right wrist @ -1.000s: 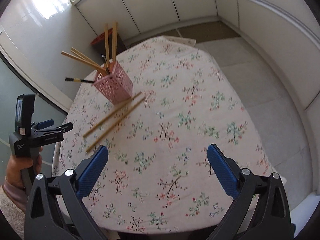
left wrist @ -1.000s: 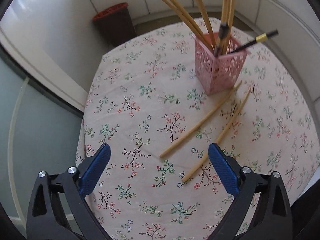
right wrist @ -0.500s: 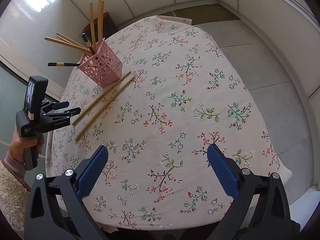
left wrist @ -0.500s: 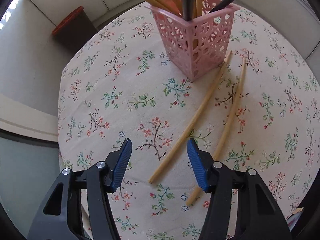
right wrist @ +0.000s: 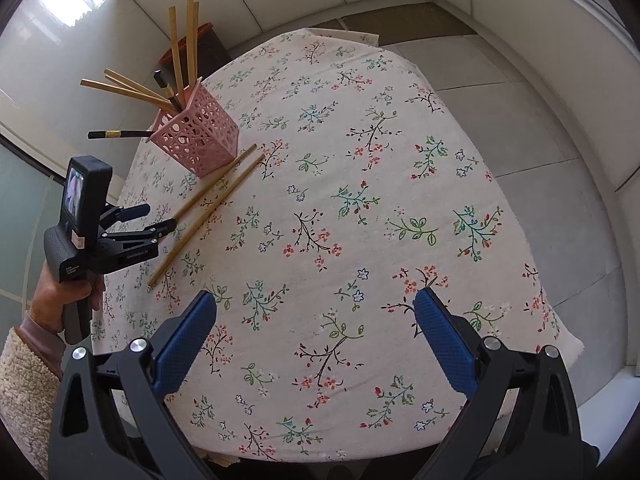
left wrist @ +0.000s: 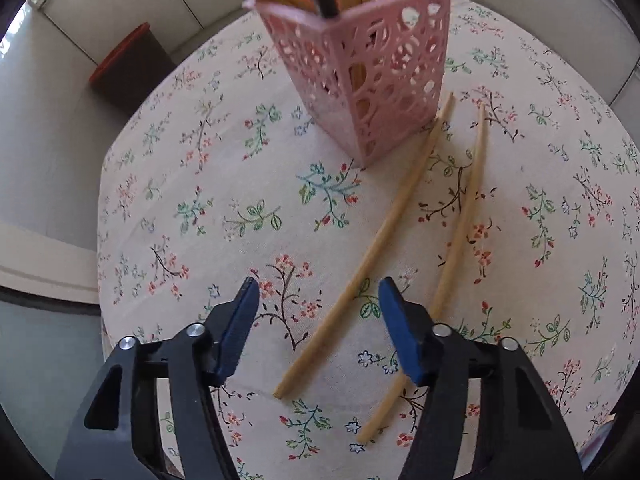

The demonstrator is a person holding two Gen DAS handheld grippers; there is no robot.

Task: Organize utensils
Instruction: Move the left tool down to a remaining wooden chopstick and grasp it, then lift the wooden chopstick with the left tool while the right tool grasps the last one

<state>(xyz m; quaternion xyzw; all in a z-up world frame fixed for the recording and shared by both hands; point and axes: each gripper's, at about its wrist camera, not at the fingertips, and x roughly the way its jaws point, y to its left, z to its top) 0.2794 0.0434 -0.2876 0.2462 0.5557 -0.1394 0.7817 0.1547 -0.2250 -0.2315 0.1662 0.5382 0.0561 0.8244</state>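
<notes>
Desk (right wrist: pixel 400 92), rounded top, covered with a cream cloth printed in small floral sprigs. Pink perforated holder (left wrist: pixel 372 68), square-sided, stands upright toward the far left part of the cloth; it contains several bamboo chopsticks (right wrist: pixel 188 48) leaning out in different directions and two black chopsticks (right wrist: pixel 120 134), one of them with a gold band and jutting out sideways over the rim. Two loose bamboo chopsticks lie flat on the cloth, roughly parallel and slightly apart, their far tips just beside the holder's base: the nearer-to-holder chopstick (left wrist: pixel 372 244) and the outer chopstick (left wrist: pixel 460 236). Left tongs (left wrist: pixel 316 300), blue-padded, black-framed, held by a person's hand (right wrist: pixel 60 296) with a fleecy sleeve (right wrist: pixel 24 380); pointing steeply down over the near ends of the loose pair. Its jaws are partly apart, clamped on nothing; the near end of the first chopstick appears in the gap between the pads without touching either, and the outer chopstick passes behind the right-hand pad. Right tongs (right wrist: pixel 316 320), same make, hang over the bare middle of the cloth with jaws spread wide and nothing between them. Dark bin with a red rim (left wrist: pixel 128 68) on the floor beyond the desk's far edge.
</notes>
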